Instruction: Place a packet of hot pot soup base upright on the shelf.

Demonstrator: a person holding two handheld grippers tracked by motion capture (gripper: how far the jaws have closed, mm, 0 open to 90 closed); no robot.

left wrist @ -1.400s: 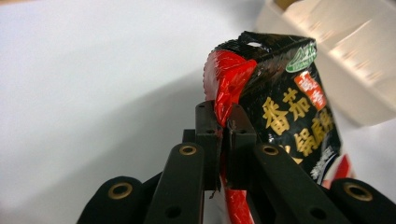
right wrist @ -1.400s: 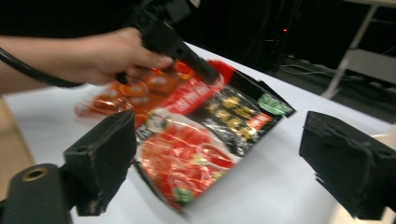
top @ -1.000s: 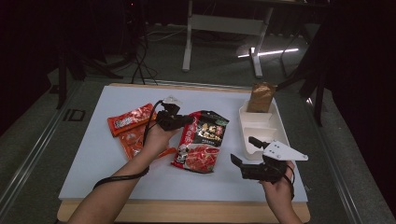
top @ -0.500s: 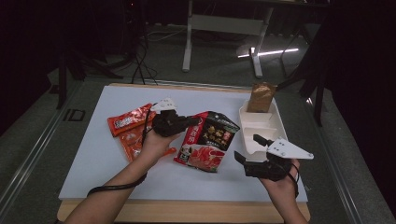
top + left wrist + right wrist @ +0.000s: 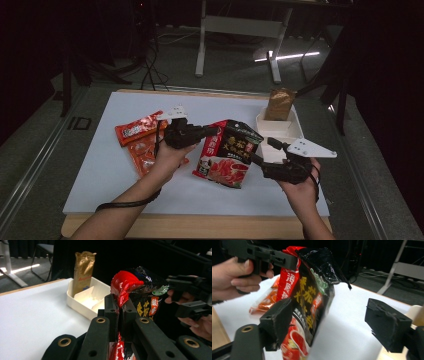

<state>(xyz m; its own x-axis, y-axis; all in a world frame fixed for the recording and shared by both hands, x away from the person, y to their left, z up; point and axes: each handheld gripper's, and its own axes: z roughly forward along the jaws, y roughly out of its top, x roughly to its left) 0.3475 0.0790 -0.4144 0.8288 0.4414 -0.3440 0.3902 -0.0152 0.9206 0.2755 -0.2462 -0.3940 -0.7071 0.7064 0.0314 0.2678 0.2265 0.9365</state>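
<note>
Left gripper (image 5: 212, 131) clamped tight on top left edge of black-red sauce pouch (image 5: 227, 155), pouch lifted off worktop (image 5: 100, 170), hanging mid-scene, lower end near surface. Right gripper (image 5: 257, 159) jaws wide, just been closing, pouch right edge between them, pads not yet pressing. White tray (image 5: 290, 131) right of pouch, gold packet (image 5: 279, 104) standing at its far end. Orange-red packets (image 5: 140, 140) lying left.

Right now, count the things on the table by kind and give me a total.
Red-and-black pouch: 1
Orange packets: 2
Gold bag: 1
White tray: 1
Total: 5
</note>
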